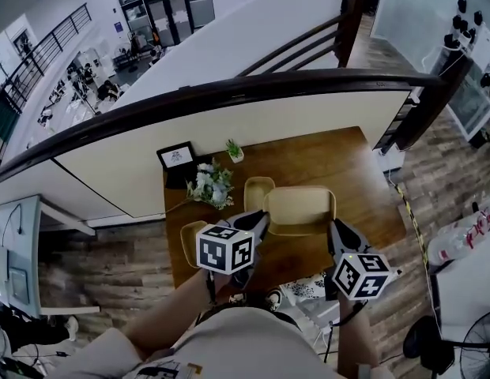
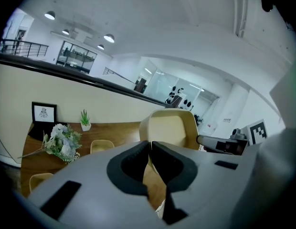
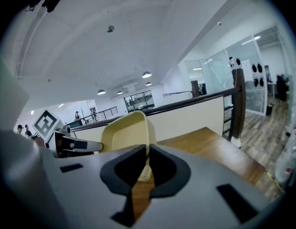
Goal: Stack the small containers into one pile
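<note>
A large cream container hangs above the wooden table, held from both sides. My left gripper is shut on its left rim; in the left gripper view the jaws meet on the thin cream edge. My right gripper is shut on the right rim, and that wall stands upright between its jaws. A small cream container rests on the table just behind the lifted one. Another small container sits at the table's near left corner, beside my left marker cube.
A flower bunch, a framed picture and a little potted plant stand along the table's far left side. A dark railing on a pale wall runs behind the table. Wood floor lies to the right.
</note>
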`<state>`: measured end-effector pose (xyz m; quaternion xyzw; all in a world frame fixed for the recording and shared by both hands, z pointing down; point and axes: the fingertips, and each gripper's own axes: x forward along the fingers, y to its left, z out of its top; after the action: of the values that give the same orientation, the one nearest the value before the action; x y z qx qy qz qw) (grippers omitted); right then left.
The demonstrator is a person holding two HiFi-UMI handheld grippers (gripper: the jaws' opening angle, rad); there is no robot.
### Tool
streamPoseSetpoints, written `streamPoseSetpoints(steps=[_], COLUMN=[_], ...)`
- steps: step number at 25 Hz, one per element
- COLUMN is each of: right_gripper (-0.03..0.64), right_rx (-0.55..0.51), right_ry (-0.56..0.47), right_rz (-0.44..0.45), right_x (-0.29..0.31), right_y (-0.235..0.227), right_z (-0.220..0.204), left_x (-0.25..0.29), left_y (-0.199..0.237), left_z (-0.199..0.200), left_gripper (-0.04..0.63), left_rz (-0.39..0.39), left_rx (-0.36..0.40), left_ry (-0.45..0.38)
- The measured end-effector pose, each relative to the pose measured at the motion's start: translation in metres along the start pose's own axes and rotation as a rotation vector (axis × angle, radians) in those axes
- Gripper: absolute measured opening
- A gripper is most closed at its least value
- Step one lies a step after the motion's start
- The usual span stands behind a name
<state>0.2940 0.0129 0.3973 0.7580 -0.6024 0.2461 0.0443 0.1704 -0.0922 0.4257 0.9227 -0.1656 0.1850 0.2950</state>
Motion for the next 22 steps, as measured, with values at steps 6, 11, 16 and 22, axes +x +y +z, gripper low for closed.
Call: streamPoseSetpoints(steps=[6, 11, 16, 22], right_gripper=[0.023, 0.021, 0.021, 0.023], right_rx=[-0.039, -0.092, -0.167, -0.279], right_ry=[0.021, 0.075, 0.151, 0.256], right_rz=[0.012, 0.080, 0.186, 0.319], right_x=[0.013, 0.046, 0.088, 0.140], right_y=[0.005, 0.026, 0.063, 0.121], right_z=[0.003, -0.001, -0.013, -0.038], left_x=[-0.003, -0.018, -0.044, -0.078], left_y=[0.011, 0.038, 0.077, 0.124], left_z=[-0.005, -0.014, -0.036, -0.073], left_gripper=[0.026, 0.026, 0.032, 0.043], left_rz=[0.024, 0.095, 0.200, 0.310], left_rx=[-0.026, -0.089, -0.194, -0.356], left_ry=[-0.017, -0.042, -0.068, -0.098])
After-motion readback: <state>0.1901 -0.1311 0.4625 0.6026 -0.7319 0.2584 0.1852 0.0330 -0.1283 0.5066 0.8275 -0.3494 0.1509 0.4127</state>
